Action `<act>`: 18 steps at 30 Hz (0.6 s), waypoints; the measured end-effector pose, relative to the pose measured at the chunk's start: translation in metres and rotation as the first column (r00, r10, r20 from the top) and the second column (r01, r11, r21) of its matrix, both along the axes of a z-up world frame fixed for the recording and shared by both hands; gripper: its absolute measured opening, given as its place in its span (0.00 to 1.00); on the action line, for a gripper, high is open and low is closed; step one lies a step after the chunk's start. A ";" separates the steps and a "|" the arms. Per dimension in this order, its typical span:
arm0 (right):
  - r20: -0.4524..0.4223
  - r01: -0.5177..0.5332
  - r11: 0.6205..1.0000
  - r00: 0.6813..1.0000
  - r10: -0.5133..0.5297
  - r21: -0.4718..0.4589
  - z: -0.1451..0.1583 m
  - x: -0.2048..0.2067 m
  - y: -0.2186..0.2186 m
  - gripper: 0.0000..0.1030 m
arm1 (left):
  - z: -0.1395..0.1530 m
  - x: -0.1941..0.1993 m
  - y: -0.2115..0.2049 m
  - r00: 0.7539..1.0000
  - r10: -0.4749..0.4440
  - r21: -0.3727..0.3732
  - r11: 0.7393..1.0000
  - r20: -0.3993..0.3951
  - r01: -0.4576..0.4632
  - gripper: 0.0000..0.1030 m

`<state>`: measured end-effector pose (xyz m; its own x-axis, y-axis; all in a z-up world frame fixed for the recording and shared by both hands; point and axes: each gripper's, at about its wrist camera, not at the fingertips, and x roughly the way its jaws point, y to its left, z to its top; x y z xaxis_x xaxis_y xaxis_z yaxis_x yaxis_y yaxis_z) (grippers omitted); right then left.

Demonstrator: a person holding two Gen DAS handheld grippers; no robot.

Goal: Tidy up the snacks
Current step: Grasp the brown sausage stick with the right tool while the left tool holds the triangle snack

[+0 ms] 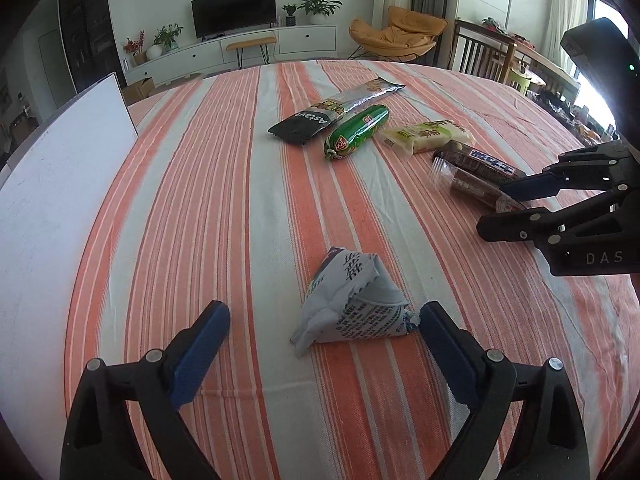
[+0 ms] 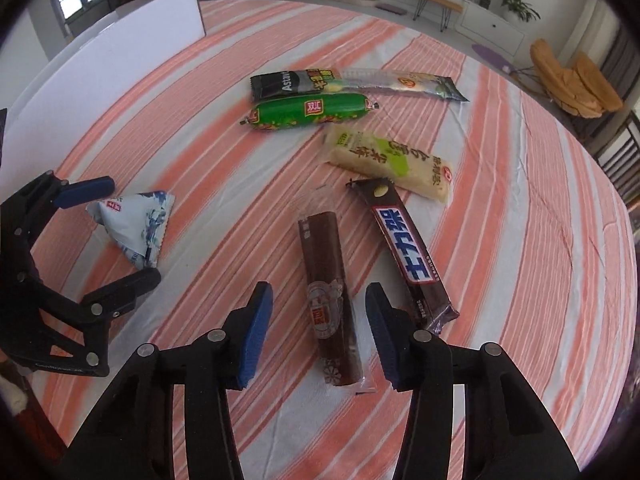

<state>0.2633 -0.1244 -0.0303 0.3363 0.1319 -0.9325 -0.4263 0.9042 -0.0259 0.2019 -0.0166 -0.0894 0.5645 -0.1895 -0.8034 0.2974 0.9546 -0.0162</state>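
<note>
My left gripper (image 1: 324, 312) stands open around a white triangular packet (image 1: 352, 304) on the striped tablecloth (image 1: 200, 200); the right pad is close to the packet's corner. My right gripper (image 2: 319, 292) is open and points down over a brown roll in clear wrap (image 2: 328, 280), which lies between the pads with a gap on each side. A brown chocolate bar (image 2: 408, 248) lies just right of the roll. Further back lie a yellow-green packet (image 2: 392, 164), a green sausage (image 2: 308, 110), a black packet (image 2: 276, 84) and a long silver packet (image 2: 400, 80).
A white board (image 1: 60, 184) lies along the table's left side. Beyond the far edge are wooden chairs (image 1: 480, 52), an orange armchair (image 1: 396, 36) and a TV cabinet (image 1: 240, 44). Bare cloth stretches between the triangular packet and the far snacks.
</note>
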 end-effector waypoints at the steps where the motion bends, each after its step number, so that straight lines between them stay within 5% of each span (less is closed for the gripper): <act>1: -0.005 0.022 0.999 1.000 -0.022 0.034 -0.001 0.000 -0.004 0.46 | 0.000 0.000 0.000 1.000 -0.003 0.000 1.000 0.001 0.003 0.90; 4: -0.011 0.086 0.993 0.996 -0.086 0.077 0.000 -0.009 -0.019 0.21 | 0.001 -0.002 0.002 1.000 -0.012 -0.003 1.000 0.011 0.012 0.80; 8: -0.018 0.150 0.979 0.989 -0.149 0.135 0.006 -0.044 -0.047 0.21 | 0.004 -0.006 -0.002 0.999 -0.031 -0.008 0.999 0.024 0.031 0.58; 14: 0.048 0.254 0.953 0.963 -0.265 0.167 0.010 -0.112 -0.083 0.20 | 0.008 -0.023 0.002 0.998 -0.055 -0.050 0.997 0.021 0.056 0.52; 18: 0.122 0.314 0.929 0.932 -0.341 0.194 0.009 -0.140 -0.099 0.21 | 0.011 -0.038 0.012 1.000 -0.023 -0.059 0.998 0.020 0.024 0.59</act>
<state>0.1231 -0.2235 -0.0210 0.5226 0.1408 -0.8409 -0.1085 0.9892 0.0982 0.1642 -0.0049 -0.0782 0.5747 -0.2499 -0.7792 0.3205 0.9449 -0.0667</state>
